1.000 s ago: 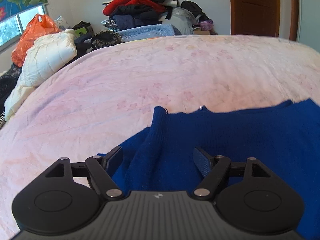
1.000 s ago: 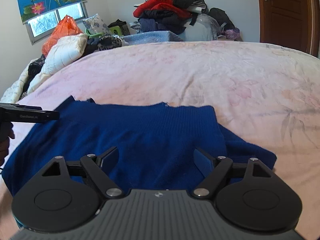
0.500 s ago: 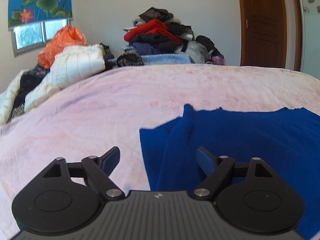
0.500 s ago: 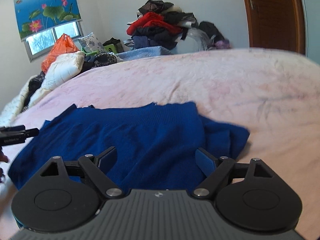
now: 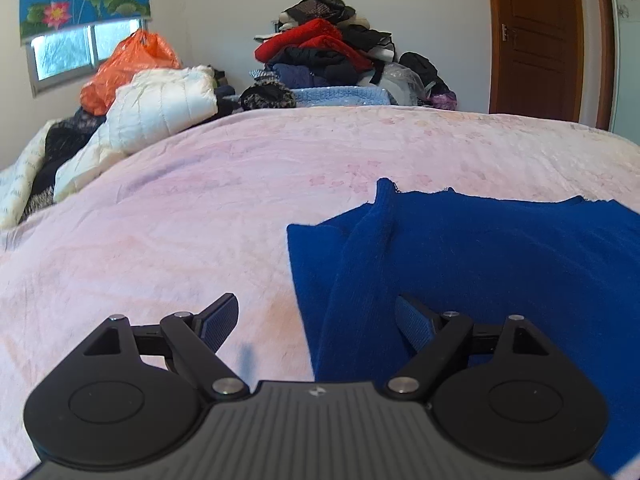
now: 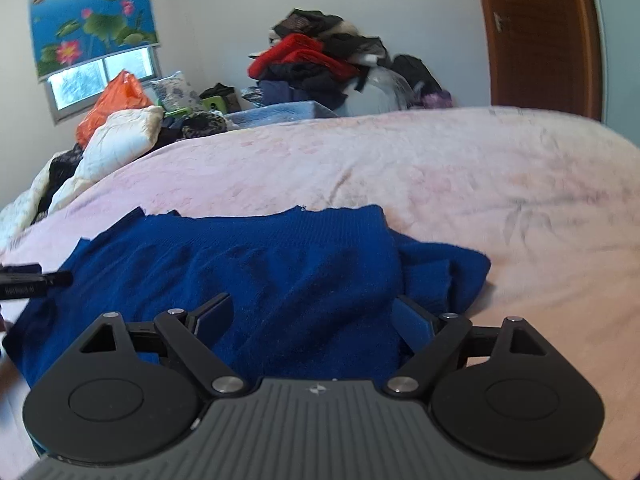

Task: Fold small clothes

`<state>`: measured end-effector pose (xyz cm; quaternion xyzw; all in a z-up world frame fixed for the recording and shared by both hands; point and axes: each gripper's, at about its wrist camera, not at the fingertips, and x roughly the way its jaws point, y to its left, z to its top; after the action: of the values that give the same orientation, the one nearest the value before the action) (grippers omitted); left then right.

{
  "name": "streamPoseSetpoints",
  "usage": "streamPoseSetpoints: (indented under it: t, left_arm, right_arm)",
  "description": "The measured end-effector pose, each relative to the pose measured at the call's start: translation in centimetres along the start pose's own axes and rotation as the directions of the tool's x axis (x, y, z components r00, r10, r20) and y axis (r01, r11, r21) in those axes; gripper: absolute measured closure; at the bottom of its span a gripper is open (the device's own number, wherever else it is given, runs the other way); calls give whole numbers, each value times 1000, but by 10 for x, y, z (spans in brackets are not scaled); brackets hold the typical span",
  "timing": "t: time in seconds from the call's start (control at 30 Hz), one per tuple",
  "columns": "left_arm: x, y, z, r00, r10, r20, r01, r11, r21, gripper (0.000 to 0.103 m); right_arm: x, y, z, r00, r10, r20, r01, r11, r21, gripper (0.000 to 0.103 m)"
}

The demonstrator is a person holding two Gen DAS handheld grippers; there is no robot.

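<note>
Both claws, left (image 5: 316, 320) and right (image 6: 312, 316), had just spread wide apart, gripping nothing, over the blue knit sweater (image 6: 280, 272) on the bed.

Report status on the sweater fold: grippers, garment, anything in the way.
Left gripper and right gripper open, jaws just widened, nothing gripped. Blue sweater flat on pink bedspread, sleeves tucked in. Nothing in the way.

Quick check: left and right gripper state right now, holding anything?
Left gripper: jaws open, just been opening, holding nothing.
Right gripper: jaws open, just been opening, over the blue sweater, not gripping it.
</note>
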<state>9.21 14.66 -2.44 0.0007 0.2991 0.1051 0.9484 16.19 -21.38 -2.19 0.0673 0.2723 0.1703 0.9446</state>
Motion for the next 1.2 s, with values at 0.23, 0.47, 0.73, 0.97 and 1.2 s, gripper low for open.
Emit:
streamPoseSetpoints:
  t: [0.23,0.47,0.73,0.97,1.2]
  left_arm:
    - [-23,31,-11,981,-174,-92,149,963,-224,17]
    - [-46,13,-5,974,-207,-91,192,970,-151,17]
    - [-53,-21,-5,974,-209,-91,209,978,-5,17]
    - [-46,-37,-15,977,-164,-133,170,985,31,17]
    - [-46,-48,-26,978,-120,-169,129,991,43,17]
  right_arm:
    - [11,-11,3,997,71,33,-74,991,112,13]
    - [1,5,6,996,-87,-32,81,986,-147,22]
    - [-2,-4,4,990,-130,-60,122,986,-113,25]
    - [-24,41,6,999,-27,-26,21,981,-192,8]
    - [-8,53,-6,986,-56,-158,31,987,-157,6]
